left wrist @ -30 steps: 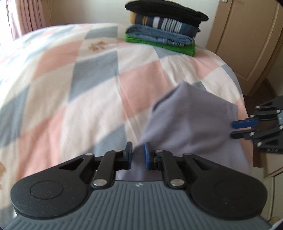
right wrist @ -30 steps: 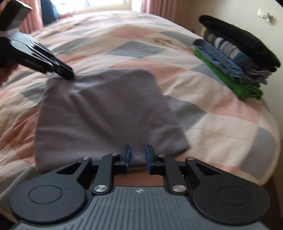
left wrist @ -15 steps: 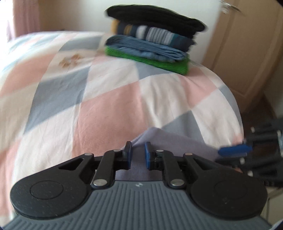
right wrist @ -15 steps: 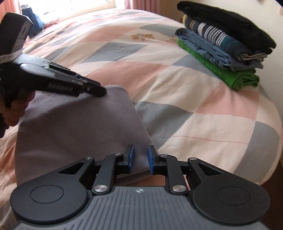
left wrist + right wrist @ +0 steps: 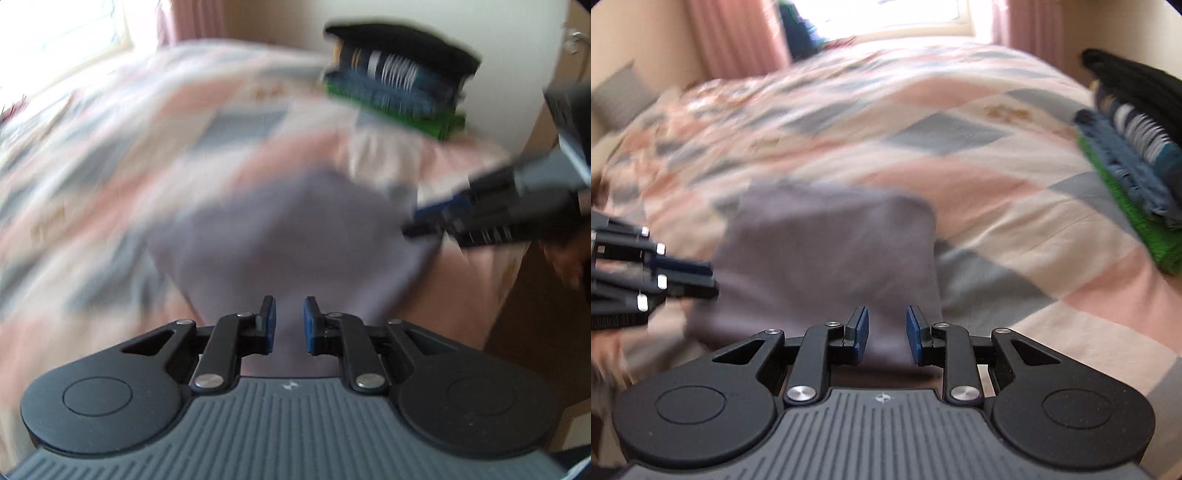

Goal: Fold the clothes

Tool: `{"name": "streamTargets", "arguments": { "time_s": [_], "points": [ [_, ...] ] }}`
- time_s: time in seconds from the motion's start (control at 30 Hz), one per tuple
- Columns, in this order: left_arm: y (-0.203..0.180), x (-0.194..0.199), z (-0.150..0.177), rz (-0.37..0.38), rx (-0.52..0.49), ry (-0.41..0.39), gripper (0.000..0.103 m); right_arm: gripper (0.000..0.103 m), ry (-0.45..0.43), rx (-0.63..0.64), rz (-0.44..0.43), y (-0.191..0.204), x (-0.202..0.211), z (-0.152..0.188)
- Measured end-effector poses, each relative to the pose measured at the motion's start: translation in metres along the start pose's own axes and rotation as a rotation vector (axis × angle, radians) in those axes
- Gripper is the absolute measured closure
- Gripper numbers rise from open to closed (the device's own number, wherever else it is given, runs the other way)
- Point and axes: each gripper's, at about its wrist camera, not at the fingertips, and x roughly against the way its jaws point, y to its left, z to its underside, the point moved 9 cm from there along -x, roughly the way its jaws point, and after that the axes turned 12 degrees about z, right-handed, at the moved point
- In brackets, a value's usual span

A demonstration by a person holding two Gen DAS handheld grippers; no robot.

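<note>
A folded grey cloth [image 5: 295, 236] [image 5: 827, 251] lies flat on the checked bedspread [image 5: 147, 147] [image 5: 960, 155]. My left gripper [image 5: 289, 321] [image 5: 713, 284] sits at the cloth's near edge, its blue pads close together and shut on the fabric. My right gripper [image 5: 886, 328] [image 5: 421, 221] is at the neighbouring corner. Its pads stand a little apart, with cloth running between them but not pinched. Both views are blurred by motion.
A stack of folded clothes [image 5: 399, 77] [image 5: 1134, 155], green at the bottom and black on top, sits at the bed's far corner. A wooden wardrobe [image 5: 535, 295] stands beside the bed. Pink curtains [image 5: 738, 40] and a window are behind.
The cloth, lifted half a second ago, now lies flat on the bed. The right gripper's pads have spread slightly. Both grippers have swung round and pulled back a little.
</note>
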Motion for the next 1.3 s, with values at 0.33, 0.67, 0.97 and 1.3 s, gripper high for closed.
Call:
{"name": "streamTargets", "arguments": {
  "time_s": [0.33, 0.67, 0.97, 1.3],
  "points": [
    [-0.001, 0.034, -0.015, -0.169, 0.259, 0.11, 0.084, 0.058, 0.115, -0.028, -0.023, 0.003, 0.031, -0.012],
    [-0.028, 0.104, -0.006, -0.284, 0.456, 0.165, 0.069, 0.034, 0.236, -0.157, -0.052, 0.0, 0.089, -0.011],
    [-0.051, 0.152, -0.03, -0.348, 0.434, 0.115, 0.057, 0.019, 0.182, -0.122, -0.023, 0.008, 0.138, -0.032],
    [-0.058, 0.175, -0.027, -0.369, 0.446, 0.122, 0.049, 0.015, 0.208, -0.097, 0.032, 0.015, 0.158, -0.028]
  ]
}}
